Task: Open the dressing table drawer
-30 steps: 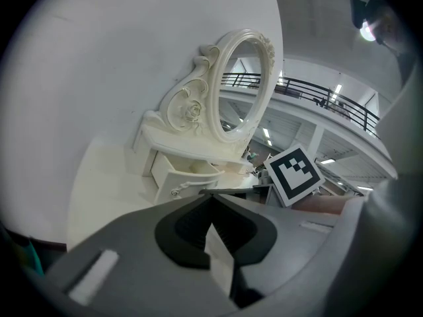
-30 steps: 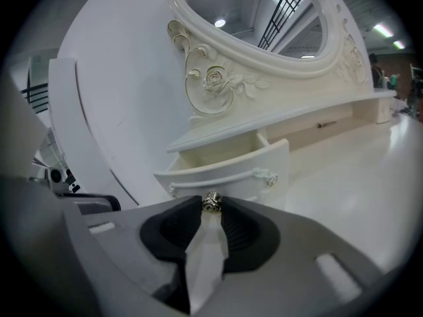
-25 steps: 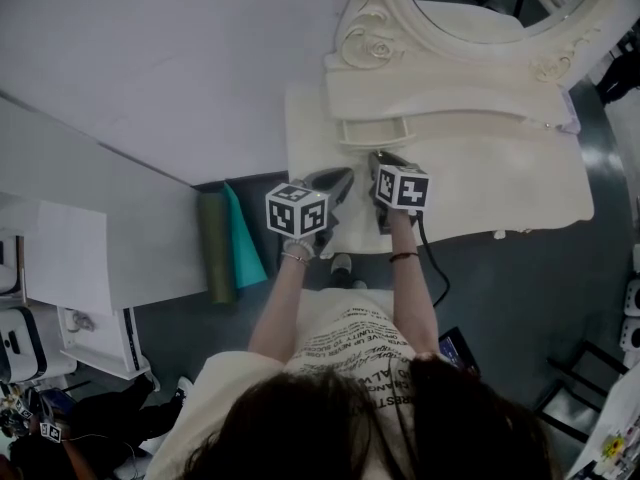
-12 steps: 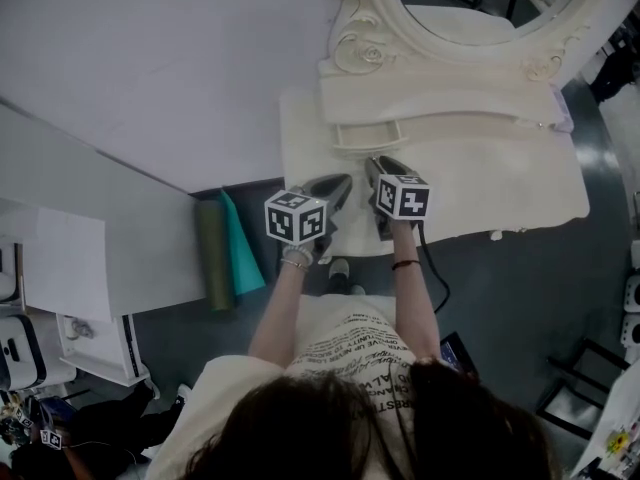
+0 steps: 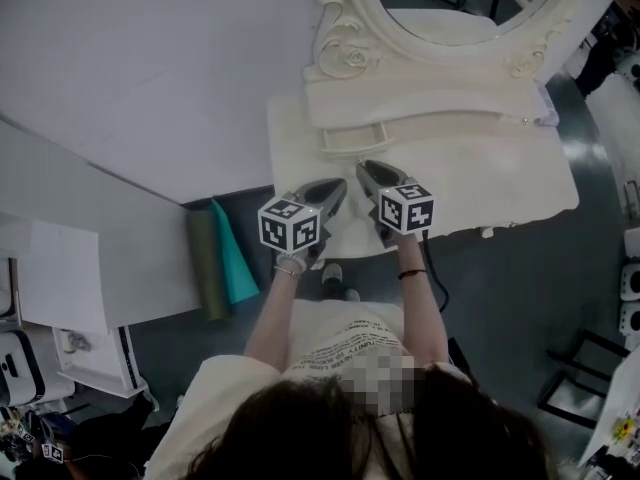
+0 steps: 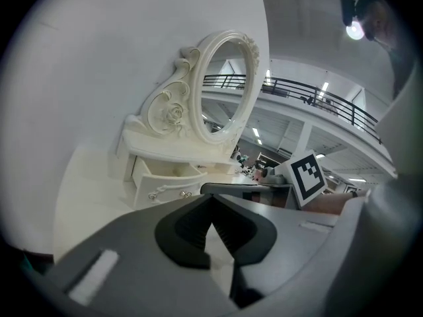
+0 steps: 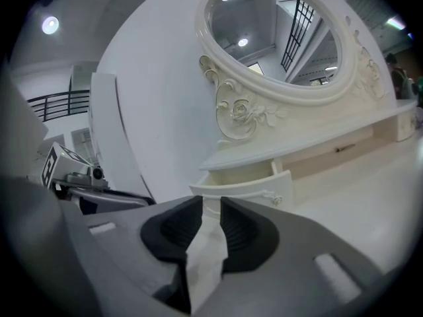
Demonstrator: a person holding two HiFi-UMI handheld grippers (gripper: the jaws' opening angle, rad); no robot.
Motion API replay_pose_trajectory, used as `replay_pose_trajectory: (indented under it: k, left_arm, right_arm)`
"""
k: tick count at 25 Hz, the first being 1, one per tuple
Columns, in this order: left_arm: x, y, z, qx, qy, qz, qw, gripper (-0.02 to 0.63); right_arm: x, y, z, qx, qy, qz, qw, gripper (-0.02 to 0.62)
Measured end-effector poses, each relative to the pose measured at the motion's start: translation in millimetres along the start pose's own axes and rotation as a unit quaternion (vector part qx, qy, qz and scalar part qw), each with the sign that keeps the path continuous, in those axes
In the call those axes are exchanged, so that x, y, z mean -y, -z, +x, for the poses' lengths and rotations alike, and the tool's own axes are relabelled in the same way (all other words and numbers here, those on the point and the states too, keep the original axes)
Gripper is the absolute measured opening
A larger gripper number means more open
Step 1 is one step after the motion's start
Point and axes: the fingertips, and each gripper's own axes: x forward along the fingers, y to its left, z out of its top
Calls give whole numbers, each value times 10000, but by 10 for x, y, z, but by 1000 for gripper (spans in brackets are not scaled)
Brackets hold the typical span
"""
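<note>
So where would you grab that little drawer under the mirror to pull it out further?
Probably the small handle on the drawer, approached straight from the front: it sticks out from the curved face, and the drawer, partly open, slides that way.

Soft, even light fills the head view, and the white dressing table [image 5: 480, 183] looks pale and flat. Both gripper views bend at the edges and go black in the corners. A lamp [image 6: 355, 28] glares bright in the left gripper view.
</note>
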Motion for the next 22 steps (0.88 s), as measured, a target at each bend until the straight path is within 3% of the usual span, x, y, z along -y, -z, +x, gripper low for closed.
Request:
replay_pose_trajectory:
  k: [12,22]
  left_arm:
    - [150,-110,-166,272,198,291,9990,0]
    - [243,-216,-218,423,438,418,9973,-2]
  right_arm:
    - [-271,-68,-261,302,-426,-226,9984,21]
    - [-403,-205,-313,531,-614,-358,9961,3]
